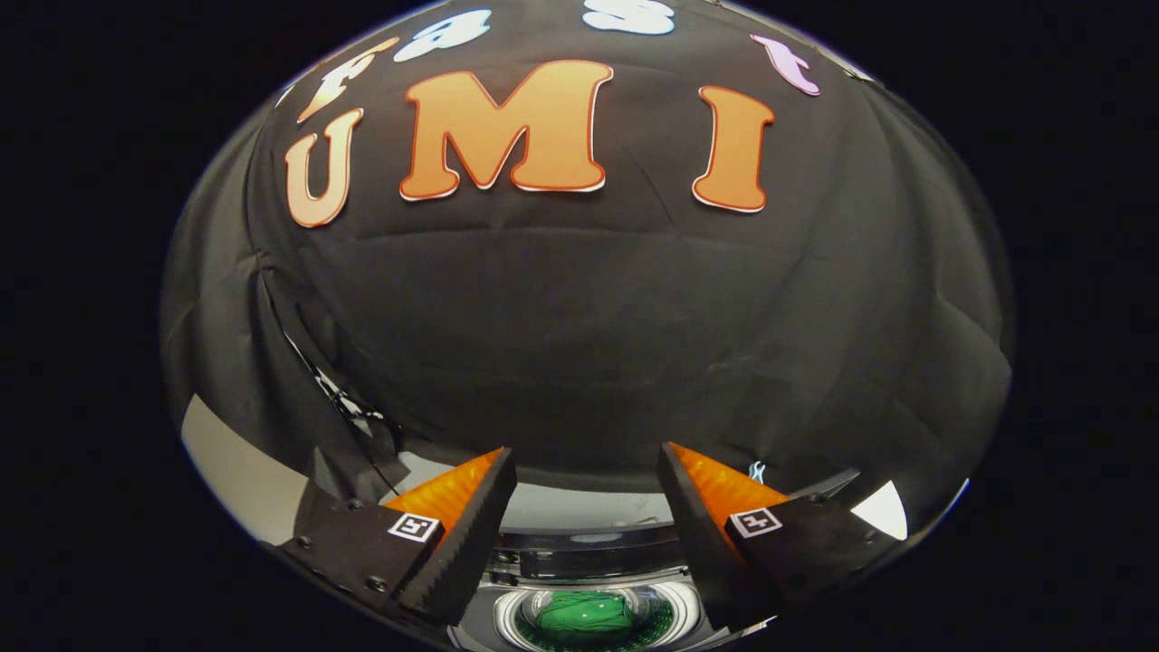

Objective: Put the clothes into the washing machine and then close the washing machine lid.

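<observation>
The tool (587, 471) hangs released, fingers apart and empty, above the washing machine (589, 557), where soft, light green clothes (584, 614) lie in the drum; the rigid lid, best taken by its edge, looks unclosed.

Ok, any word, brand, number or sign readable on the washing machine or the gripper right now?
Washing machine, between the fingers: none readable.
Gripper, open and holding nothing: no words; each finger bears a square coded marker, a pattern, not text.
Green clothes in the drum: no print visible.
</observation>
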{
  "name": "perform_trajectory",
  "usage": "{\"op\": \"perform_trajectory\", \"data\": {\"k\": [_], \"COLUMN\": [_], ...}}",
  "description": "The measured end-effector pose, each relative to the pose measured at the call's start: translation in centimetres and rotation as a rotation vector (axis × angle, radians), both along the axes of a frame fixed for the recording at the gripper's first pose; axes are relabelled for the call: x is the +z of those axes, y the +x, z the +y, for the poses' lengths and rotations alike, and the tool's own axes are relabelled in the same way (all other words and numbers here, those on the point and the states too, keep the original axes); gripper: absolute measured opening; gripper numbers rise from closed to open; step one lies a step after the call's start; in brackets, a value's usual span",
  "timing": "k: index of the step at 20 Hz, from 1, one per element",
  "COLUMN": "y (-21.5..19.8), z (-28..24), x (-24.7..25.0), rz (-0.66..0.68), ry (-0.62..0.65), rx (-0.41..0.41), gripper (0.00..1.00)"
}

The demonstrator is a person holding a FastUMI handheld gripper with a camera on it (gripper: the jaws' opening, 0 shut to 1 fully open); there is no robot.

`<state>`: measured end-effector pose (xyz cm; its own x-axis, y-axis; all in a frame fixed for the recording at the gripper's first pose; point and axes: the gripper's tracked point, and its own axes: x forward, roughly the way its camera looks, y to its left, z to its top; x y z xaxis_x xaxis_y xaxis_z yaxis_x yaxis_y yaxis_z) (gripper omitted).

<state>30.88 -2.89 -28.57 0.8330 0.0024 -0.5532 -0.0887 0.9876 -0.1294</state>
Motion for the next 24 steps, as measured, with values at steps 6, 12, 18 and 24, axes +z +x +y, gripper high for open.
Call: {"op": "perform_trajectory", "data": {"k": [6, 12, 18, 24], "y": [-0.7, -2.1, -4.3, -7.1], "z": [0.2, 0.1, -0.1, -0.4], "x": [-1.2, -1.0, -0.9, -1.1], "rz": [0.019, -0.004, -0.021, -0.011], "ry": [0.041, 0.043, 0.040, 0.034], "rx": [-0.009, 0.004, 0.011, 0.014], "gripper": [0.99, 1.00, 1.00, 1.00]}}
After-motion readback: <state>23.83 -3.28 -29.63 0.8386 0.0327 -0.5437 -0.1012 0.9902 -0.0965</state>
